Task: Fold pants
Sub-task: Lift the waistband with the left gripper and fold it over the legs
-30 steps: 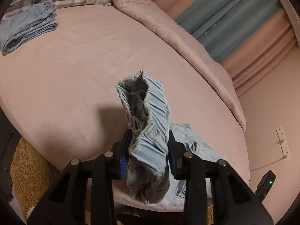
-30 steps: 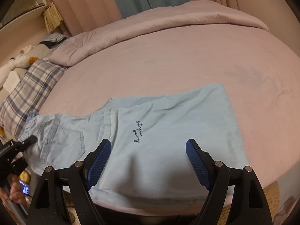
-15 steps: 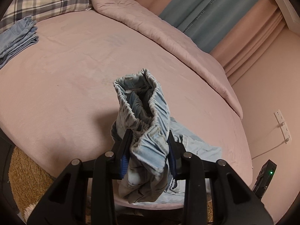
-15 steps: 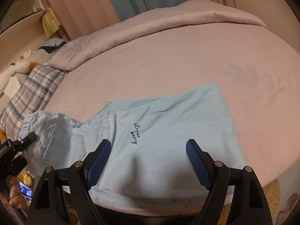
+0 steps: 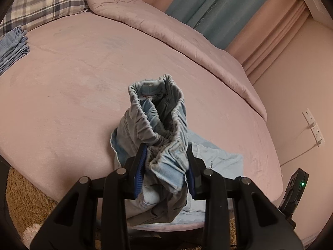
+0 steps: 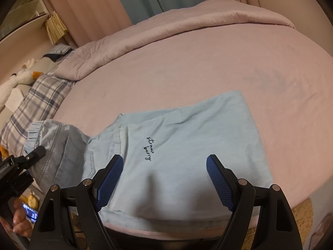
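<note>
Light blue denim pants [image 6: 179, 145] lie on the pink bed [image 6: 208, 62] near its front edge, with "strawberry" embroidered on the leg. My left gripper [image 5: 165, 166] is shut on the gathered elastic waistband [image 5: 158, 116] and holds it lifted above the bed; the legs [image 5: 218, 160] trail flat behind it. In the right wrist view the left gripper [image 6: 31, 156] shows at the far left, holding the raised waist end [image 6: 54, 141]. My right gripper [image 6: 164, 179] is open and empty, hovering over the leg part near the bed edge.
A folded blue garment [image 5: 12, 48] lies at the bed's far left. A plaid pillow [image 5: 41, 2] and a rolled pink duvet [image 5: 166, 33] lie along the back. A fuzzy brown rug [image 5: 27, 198] is on the floor below. Wall outlets [image 5: 314, 125] are on the right.
My left gripper has lifted the waistband and carried it to the right, over the legs. The waist end now stands higher off the bed. My right gripper has stayed open in place.
</note>
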A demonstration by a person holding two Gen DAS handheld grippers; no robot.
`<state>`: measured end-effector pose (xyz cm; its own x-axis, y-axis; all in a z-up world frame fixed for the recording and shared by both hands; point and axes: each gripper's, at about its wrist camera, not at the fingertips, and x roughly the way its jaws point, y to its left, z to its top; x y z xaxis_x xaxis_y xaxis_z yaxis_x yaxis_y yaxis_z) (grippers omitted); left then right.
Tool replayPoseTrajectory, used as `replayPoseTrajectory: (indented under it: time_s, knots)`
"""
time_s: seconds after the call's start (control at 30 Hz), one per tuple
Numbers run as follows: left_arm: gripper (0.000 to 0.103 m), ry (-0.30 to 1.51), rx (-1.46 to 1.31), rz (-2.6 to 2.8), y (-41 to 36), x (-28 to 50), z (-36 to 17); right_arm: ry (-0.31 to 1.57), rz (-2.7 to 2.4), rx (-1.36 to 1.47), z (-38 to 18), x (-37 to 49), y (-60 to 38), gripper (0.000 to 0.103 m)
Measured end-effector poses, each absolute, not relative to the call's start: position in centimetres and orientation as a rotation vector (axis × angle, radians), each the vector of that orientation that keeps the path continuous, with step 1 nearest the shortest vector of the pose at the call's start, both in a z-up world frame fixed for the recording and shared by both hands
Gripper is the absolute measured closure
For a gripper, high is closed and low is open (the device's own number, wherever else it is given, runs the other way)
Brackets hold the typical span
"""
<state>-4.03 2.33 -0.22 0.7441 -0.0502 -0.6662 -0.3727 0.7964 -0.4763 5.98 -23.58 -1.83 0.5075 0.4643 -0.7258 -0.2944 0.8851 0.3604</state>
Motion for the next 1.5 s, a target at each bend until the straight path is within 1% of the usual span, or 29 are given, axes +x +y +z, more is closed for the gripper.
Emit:
replayPoseTrajectory:
  time_s: [0.77,1.17,1.5]
  knots:
    - [0.070,0.814,-0.529,0.139,-0.2,0.2,-2.2,0.944,0.417,0.222,-2.2,5.9,-24.5,0.021]
    - [0.070,0.925,-0.476,0.124,-2.1,3.0,-5.9,0.958,0.403,0.234,-2.5,5.9,-25.1,0.021]
    - [0.065,0.962,-0.552,0.091,-1.4,3.9,-7.1,0.978,0.391,0.239,-2.9,5.7,-25.0,0.021]
